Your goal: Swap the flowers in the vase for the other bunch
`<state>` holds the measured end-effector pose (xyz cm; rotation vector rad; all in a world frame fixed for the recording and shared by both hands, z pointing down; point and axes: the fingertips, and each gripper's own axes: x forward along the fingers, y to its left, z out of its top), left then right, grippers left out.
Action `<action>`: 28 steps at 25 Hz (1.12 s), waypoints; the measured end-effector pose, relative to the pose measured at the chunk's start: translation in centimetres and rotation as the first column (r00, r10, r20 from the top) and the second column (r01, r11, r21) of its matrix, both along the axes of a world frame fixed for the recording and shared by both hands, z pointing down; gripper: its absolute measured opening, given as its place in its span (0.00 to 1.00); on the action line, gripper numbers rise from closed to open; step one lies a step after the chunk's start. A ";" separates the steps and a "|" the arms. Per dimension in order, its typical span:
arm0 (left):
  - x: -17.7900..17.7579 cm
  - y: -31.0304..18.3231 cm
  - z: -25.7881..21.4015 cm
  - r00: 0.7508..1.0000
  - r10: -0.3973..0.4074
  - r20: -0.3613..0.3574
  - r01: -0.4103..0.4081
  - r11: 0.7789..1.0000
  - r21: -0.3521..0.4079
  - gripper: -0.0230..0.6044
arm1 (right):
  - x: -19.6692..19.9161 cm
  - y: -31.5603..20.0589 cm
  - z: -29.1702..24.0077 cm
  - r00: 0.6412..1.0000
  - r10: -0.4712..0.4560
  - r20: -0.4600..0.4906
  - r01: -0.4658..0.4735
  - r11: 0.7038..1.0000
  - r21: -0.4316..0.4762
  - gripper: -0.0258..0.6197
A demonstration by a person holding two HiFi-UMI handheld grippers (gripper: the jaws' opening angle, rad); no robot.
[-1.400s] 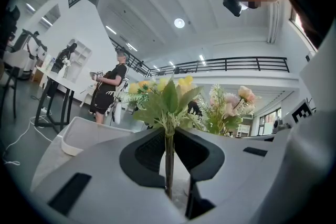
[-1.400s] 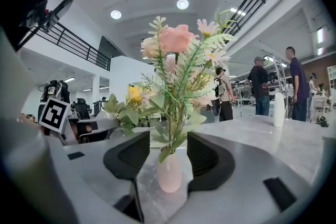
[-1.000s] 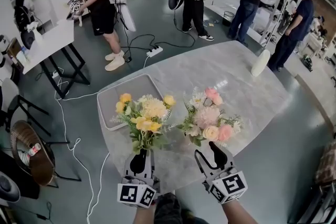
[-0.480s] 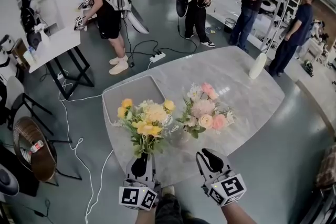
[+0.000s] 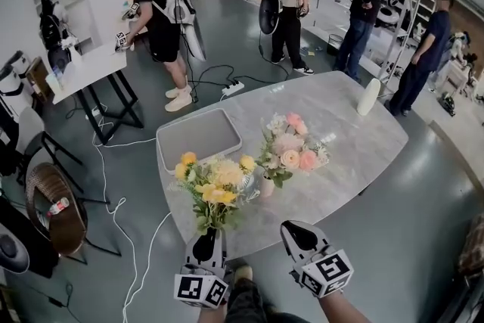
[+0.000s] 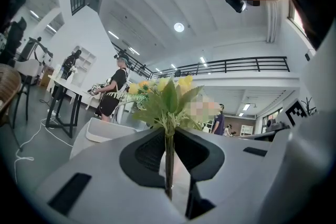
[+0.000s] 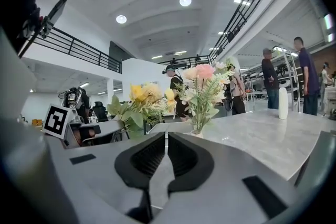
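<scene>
My left gripper is shut on the thin green stem of a yellow bunch, which stands upright off the near edge of the table. In the left gripper view the stem is pinched between the two pads, and the yellow bunch rises above them. A pink bunch stands in a small pale vase on the marble table. My right gripper has just closed on nothing and is shut, short of the table. The right gripper view faces the pink bunch.
A grey tray lies on the table's far left part, and a white bottle stands at its far right edge. Several people stand beyond the table. A wicker chair and floor cables are at the left.
Both grippers have drawn back from the table, the left one carrying the yellow bunch. The right gripper's jaws went from wide open to shut, with nothing in them.
</scene>
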<state>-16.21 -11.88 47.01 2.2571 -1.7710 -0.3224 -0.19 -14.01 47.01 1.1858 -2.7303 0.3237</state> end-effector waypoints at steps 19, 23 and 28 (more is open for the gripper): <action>4.2 10.2 -0.7 1.000 -0.002 -0.027 0.002 1.000 0.000 0.14 | 3.4 8.5 -2.0 0.999 -0.017 0.032 0.015 0.999 0.037 0.09; 4.8 12.2 -0.9 0.999 -0.009 -0.038 0.009 1.000 0.005 0.14 | 4.4 10.1 -2.4 0.999 -0.016 0.042 0.014 0.999 0.047 0.09; 5.1 14.3 -1.4 0.999 -0.006 -0.037 0.006 1.000 0.004 0.14 | 4.8 11.8 -2.9 0.998 -0.025 0.050 0.023 0.999 0.047 0.09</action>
